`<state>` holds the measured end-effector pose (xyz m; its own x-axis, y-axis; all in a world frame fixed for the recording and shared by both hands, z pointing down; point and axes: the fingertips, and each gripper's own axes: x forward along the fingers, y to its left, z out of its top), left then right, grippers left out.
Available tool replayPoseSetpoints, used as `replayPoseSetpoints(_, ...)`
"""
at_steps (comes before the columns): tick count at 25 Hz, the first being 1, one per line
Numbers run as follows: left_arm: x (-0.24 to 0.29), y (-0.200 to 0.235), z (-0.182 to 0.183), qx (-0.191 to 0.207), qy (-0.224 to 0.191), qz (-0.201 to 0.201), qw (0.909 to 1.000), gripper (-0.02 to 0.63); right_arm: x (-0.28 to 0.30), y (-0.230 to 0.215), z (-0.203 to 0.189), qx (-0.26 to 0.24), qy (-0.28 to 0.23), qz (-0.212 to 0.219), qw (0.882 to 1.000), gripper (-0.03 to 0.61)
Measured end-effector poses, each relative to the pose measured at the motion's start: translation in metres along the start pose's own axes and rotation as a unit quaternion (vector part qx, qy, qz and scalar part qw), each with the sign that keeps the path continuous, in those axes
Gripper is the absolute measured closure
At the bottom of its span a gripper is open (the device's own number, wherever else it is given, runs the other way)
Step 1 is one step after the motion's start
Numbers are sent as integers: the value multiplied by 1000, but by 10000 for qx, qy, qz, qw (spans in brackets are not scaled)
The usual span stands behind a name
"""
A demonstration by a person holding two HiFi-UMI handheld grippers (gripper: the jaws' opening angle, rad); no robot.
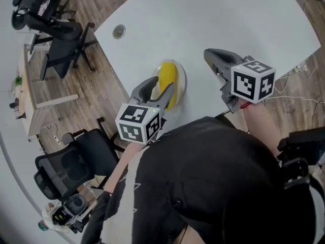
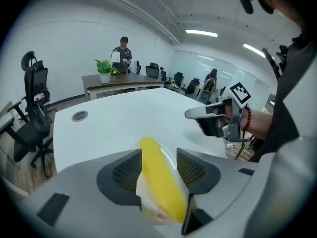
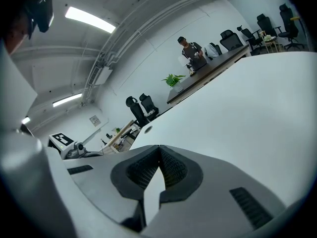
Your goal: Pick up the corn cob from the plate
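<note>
A yellow corn cob (image 1: 168, 79) lies on a small clear plate (image 1: 182, 79) on the white table (image 1: 213, 19). My left gripper (image 1: 158, 88) is lowered over the near part of the cob. In the left gripper view the corn cob (image 2: 157, 180) runs between the two jaws; the left gripper (image 2: 158, 163) is open, with a gap on the right side of the cob. The plate (image 2: 172, 156) shows under it. My right gripper (image 1: 211, 55) hovers over bare table to the right of the plate, shut and empty; in its own view the right gripper (image 3: 158, 151) has its pads meeting.
A round cable grommet (image 1: 119, 31) sits in the table beyond the plate. Black office chairs (image 1: 53, 27) stand on the wood floor at the left, another chair (image 1: 76, 156) near me. Cables (image 1: 299, 85) lie on the floor at right. A person (image 2: 122, 51) stands at a far desk.
</note>
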<state>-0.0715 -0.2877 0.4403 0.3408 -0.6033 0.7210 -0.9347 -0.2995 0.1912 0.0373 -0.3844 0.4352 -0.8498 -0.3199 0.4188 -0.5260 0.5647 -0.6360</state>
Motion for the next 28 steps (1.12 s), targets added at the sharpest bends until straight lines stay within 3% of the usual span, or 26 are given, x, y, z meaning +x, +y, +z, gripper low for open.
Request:
replayPoseSetpoints(4, 16, 2, -13, 1196, 607, 392, 9902, 379, -3, -14, -5, 135, -16, -79, 9999, 563)
replayPoseSetpoints(5, 21, 1, -14, 1303, 661, 396, 9885, 368, -5, -17, -6, 168, -13, -98, 9998, 563)
replayPoseSetpoints(10, 31, 7, -16, 675, 764, 234, 9945, 349, -5, -25, -5, 203, 17, -114, 9997, 563)
replayPoseSetpoints(21, 38, 10, -21, 503, 861, 153, 9949, 328, -4, -30, -6, 257, 57, -111, 9996, 563)
replayPoseSetpoints(28, 51, 11, -23, 134, 856, 33, 9962, 318, -8, -37, -6, 264, 98, -144, 9995, 563)
